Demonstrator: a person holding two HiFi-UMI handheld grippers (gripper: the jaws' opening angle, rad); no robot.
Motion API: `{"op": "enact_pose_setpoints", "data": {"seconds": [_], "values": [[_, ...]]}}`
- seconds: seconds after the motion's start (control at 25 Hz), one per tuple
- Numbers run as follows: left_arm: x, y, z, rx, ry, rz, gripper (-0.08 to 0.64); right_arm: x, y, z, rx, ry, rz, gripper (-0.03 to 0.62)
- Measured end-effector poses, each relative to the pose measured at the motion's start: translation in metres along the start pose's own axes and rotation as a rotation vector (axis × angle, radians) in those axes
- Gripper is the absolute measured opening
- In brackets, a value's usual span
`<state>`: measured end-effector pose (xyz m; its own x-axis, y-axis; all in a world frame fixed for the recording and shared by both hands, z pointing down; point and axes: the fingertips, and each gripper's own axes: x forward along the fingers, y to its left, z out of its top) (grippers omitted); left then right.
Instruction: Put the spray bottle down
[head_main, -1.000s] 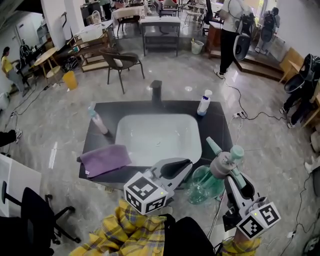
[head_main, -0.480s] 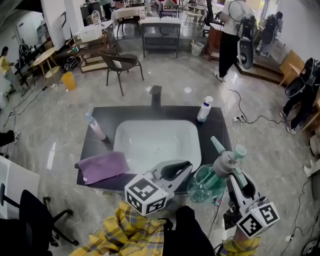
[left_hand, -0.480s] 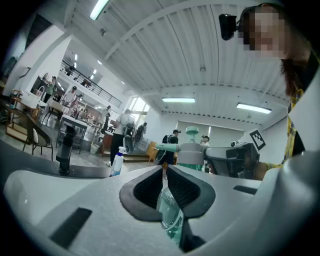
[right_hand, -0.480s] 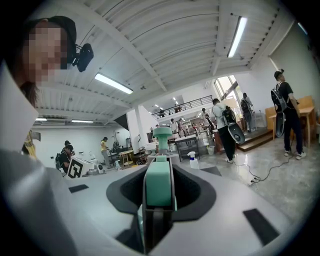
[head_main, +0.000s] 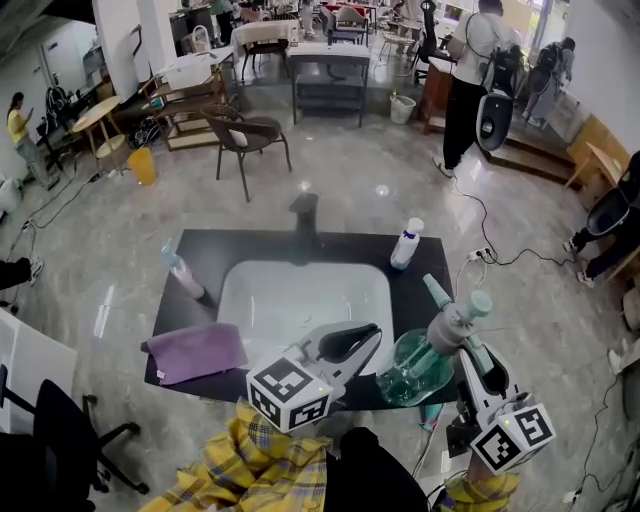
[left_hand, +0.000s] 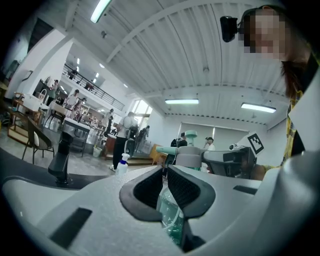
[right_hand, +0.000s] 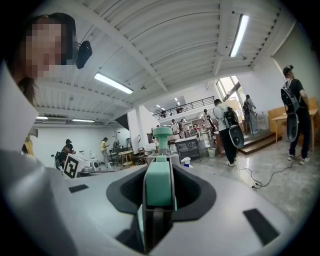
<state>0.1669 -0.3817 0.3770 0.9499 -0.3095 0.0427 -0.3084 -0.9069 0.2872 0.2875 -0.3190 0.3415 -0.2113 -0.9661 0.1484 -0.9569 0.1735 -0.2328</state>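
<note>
Bottle (head_main: 410, 365) not down yet: right hand-held gripper (head_main: 472, 346) is carrying it.
Jaws are clamping the teal trigger head, probably to leave the base free to land. The body is hanging tilted over the worktop's (head_main: 215, 250) front-right corner, beside the sink (head_main: 300, 300); can't tell if it's touching. The gripper is pointing slightly nose-down. Left hand-held gripper (head_main: 362, 335) is idling level alongside, jaws pinched together, empty.

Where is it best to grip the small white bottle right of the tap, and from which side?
Probably grip the white bottle by its blue-labelled body, below the narrow cap, jaws level, from the basin side: it stands upright on the counter, nothing close around it.
</note>
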Motion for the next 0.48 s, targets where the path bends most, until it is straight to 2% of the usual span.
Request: {"op": "enact_pose_setpoints", "data": {"seconds": [0.48], "values": [[0.053, 0.017, 0.014, 0.008, -0.010, 0.028, 0.029, 0.030, -0.058, 0.016, -0.001, -0.004, -0.002, 0.114]]}}
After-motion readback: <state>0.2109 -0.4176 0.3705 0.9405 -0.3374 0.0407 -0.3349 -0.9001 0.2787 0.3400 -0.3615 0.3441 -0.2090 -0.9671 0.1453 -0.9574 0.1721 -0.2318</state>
